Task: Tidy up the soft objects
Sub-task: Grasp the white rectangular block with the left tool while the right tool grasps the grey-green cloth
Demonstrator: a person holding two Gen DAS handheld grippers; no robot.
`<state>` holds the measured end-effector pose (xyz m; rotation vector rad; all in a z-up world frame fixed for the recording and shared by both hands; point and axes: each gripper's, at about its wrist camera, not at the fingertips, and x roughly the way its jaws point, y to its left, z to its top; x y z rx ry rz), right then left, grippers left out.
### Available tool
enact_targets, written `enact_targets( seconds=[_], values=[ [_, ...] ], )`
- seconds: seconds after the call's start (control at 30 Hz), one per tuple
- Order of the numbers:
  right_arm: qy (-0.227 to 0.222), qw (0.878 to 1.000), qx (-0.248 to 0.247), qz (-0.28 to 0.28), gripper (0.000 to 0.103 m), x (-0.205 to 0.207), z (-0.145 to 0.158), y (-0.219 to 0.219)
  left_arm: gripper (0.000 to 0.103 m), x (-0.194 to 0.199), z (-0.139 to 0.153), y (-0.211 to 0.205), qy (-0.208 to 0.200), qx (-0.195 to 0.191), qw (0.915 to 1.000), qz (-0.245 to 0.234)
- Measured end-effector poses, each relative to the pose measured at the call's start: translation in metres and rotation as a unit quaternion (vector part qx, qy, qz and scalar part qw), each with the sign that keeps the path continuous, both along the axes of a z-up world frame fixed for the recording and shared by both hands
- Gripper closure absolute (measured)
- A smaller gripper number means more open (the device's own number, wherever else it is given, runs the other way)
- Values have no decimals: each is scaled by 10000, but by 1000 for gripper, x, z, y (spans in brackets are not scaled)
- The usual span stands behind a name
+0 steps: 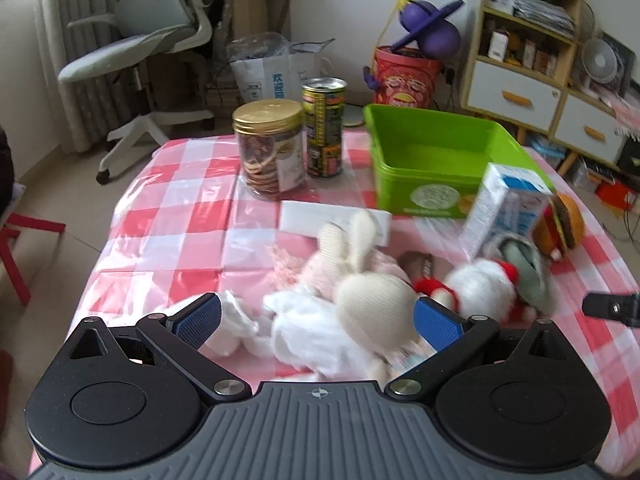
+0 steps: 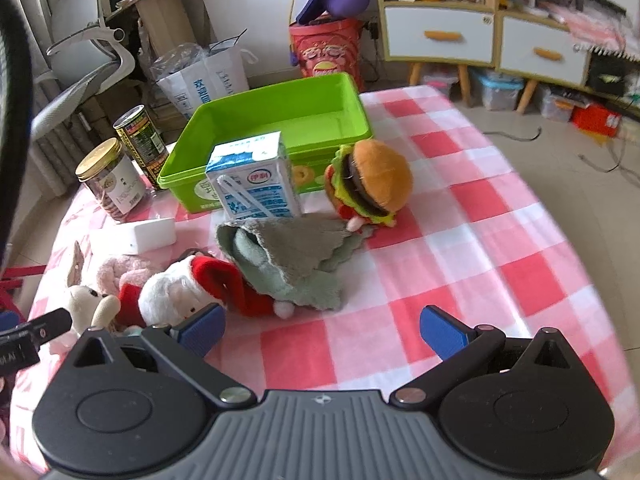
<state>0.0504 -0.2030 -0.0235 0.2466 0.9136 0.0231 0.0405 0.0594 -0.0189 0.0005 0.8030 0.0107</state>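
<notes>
Now we see our left gripper (image 1: 316, 318) spread wide around a blurred, seemingly cream rabbit plush (image 1: 370, 300), right gripper (image 2: 322, 330) spread over bare checked tablecloth (image 2: 460, 216), green bin (image 2: 280, 120) beyond

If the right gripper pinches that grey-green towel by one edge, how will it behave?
The grey-green towel lies crumpled and folded over itself, so it will probably drape limply. One corner lies against the Santa plush and may drag it. It looks light.

Black tongs (image 1: 318, 316), blue ribbed pads (image 2: 442, 332), grey grooved housing.
</notes>
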Motion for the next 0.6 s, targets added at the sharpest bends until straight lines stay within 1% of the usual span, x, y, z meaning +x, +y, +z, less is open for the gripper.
enact_targets(
  seconds=[0.1,0.23,0.3,0.43,0.6],
  values=[
    [54,9998,166,-7,13,16,-9,0,5,17,-2,14,-54,-246,9997,-16],
    [59,9992,394,-4,13,33,-14,1,5,35,-3,25,-163,-366,9992,-11],
    [79,9988,482,-17,13,41,-16,1,5,45,-4,32,-143,-513,9986,55],
    [187,9973,701,-78,13,53,-22,0,6,63,-7,46,-142,-996,9944,338],
    [284,9942,998,-280,13,63,-28,-1,11,83,-17,58,-125,-1670,9838,643]
  ],
)
